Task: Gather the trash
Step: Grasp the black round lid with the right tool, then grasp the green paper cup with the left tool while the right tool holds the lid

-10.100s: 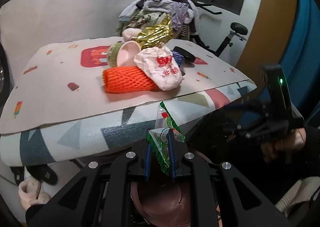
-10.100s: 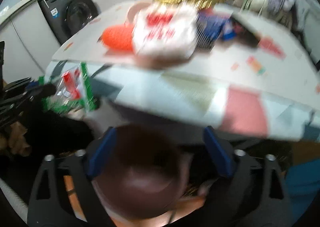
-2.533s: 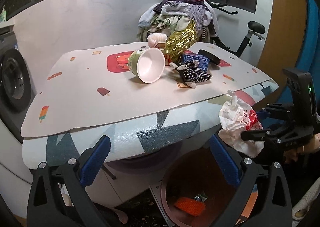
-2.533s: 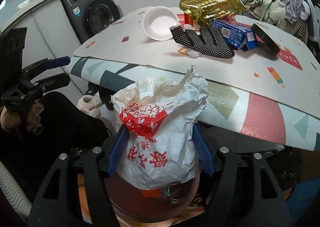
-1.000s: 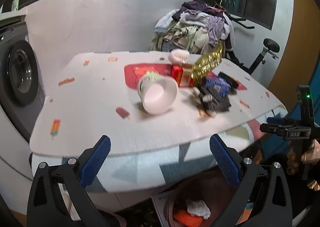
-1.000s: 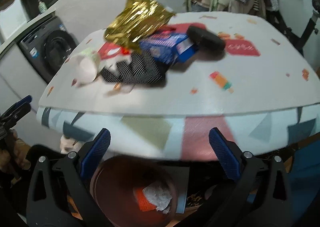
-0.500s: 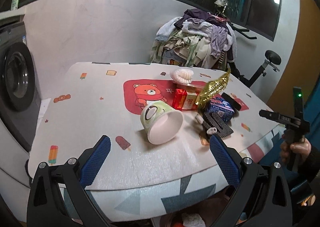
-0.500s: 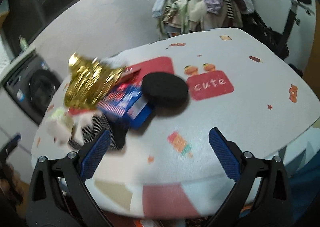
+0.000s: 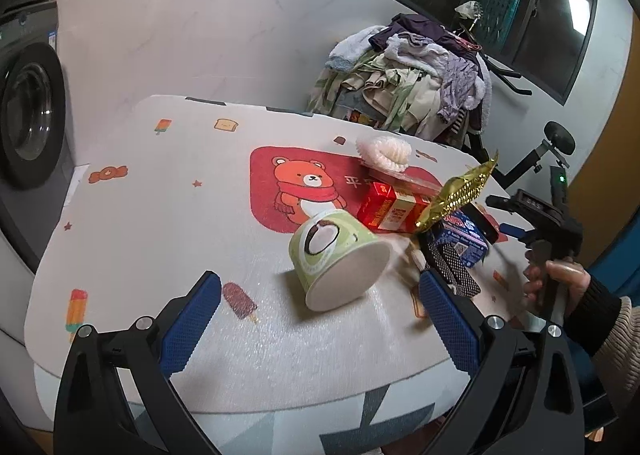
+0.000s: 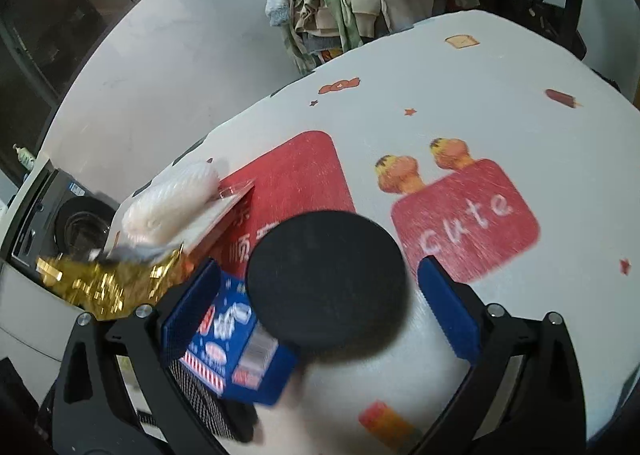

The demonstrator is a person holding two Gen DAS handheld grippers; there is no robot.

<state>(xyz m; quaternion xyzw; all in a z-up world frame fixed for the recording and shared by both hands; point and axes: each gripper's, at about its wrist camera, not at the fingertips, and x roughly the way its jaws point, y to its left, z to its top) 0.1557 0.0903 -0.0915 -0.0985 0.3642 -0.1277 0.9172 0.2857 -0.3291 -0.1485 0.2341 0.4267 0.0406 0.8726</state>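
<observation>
Now both jaws wide open, empty. Right gripper (image 10: 320,319) straddles black round lid (image 10: 326,281), blue box (image 10: 236,351) touching; closing may catch box. Left gripper (image 9: 320,307) frames tipped paper cup (image 9: 340,257) on table mat (image 9: 160,215); cup may roll.

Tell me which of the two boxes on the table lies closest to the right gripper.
The blue box. It sits right at the right gripper, partly under the black round lid. The red box lies farther back, behind the gold wrapper.
</observation>
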